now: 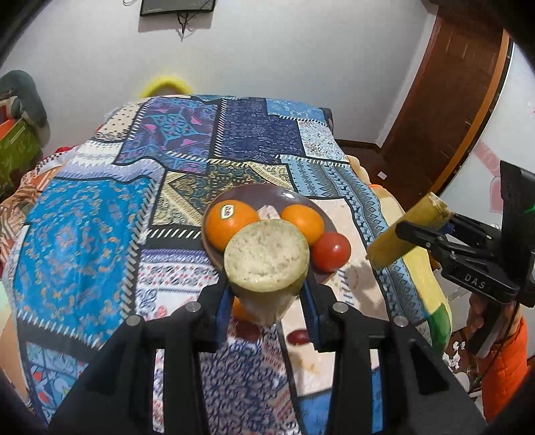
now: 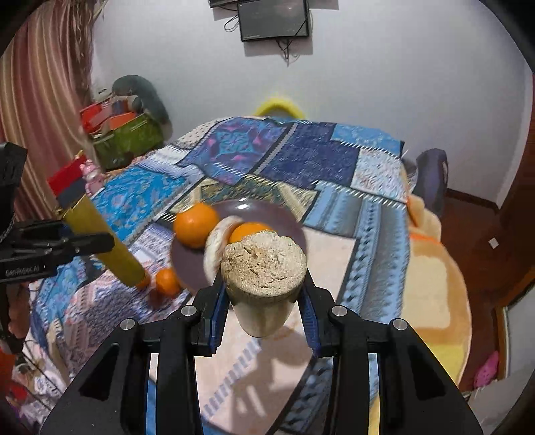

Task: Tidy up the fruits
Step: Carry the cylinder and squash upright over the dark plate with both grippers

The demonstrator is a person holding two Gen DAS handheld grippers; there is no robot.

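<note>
Gripping a cane piece [image 1: 266,259] in the left gripper [image 1: 267,294], another stick [image 2: 264,267] in the right gripper [image 2: 264,297], hovering near the plate [image 1: 254,195] of oranges [image 1: 230,222].

A patchwork quilt [image 1: 187,160] is covering the bed, a dark screen [image 2: 273,20] is hanging on the white wall [image 1: 284,50], and a wooden door [image 1: 444,110] is standing right.

Purple plate [image 1: 267,195]; blue patchwork bedspread [image 1: 100,214]
</note>
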